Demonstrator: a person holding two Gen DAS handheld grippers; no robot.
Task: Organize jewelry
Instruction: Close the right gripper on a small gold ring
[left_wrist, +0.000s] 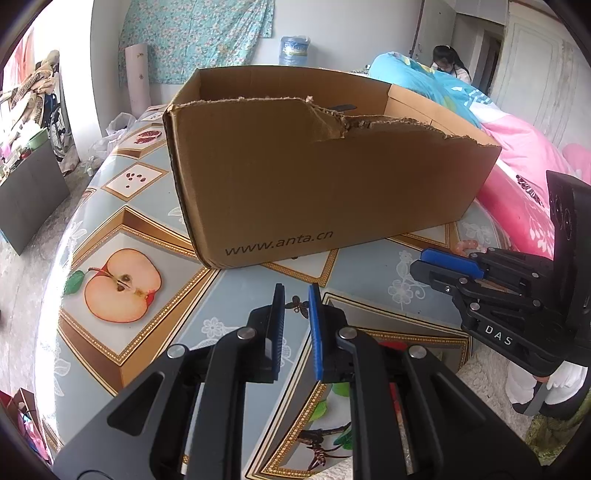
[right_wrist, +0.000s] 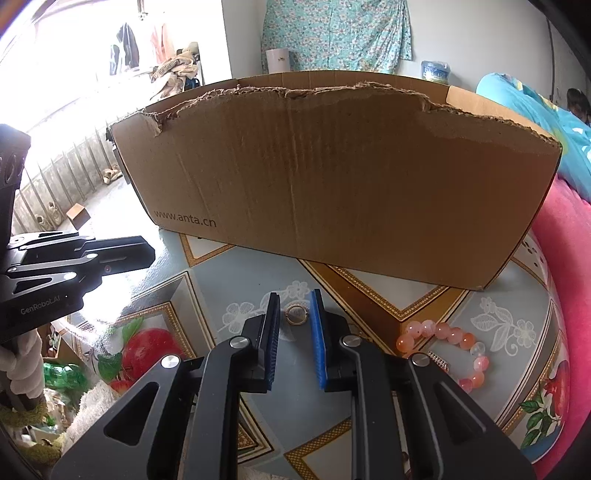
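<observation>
A torn-rimmed cardboard box (left_wrist: 317, 177) marked www.anta.cn stands on the fruit-patterned table; it also shows in the right wrist view (right_wrist: 351, 184). A small gold ring (right_wrist: 296, 315) lies on the table between the tips of my right gripper (right_wrist: 295, 308), whose jaws are partly open around it. A pink and orange bead bracelet (right_wrist: 452, 350) lies to its right; part of it shows in the left wrist view (left_wrist: 468, 245). A small butterfly-shaped piece (left_wrist: 297, 304) lies between the tips of my left gripper (left_wrist: 296, 295), which is partly open and empty.
The table (left_wrist: 122, 221) has a rounded edge; a pink and blue quilt (left_wrist: 517, 147) lies to its right. The right gripper's body (left_wrist: 509, 291) sits right of the left one. A person sits far back, with a water jug (left_wrist: 293, 50).
</observation>
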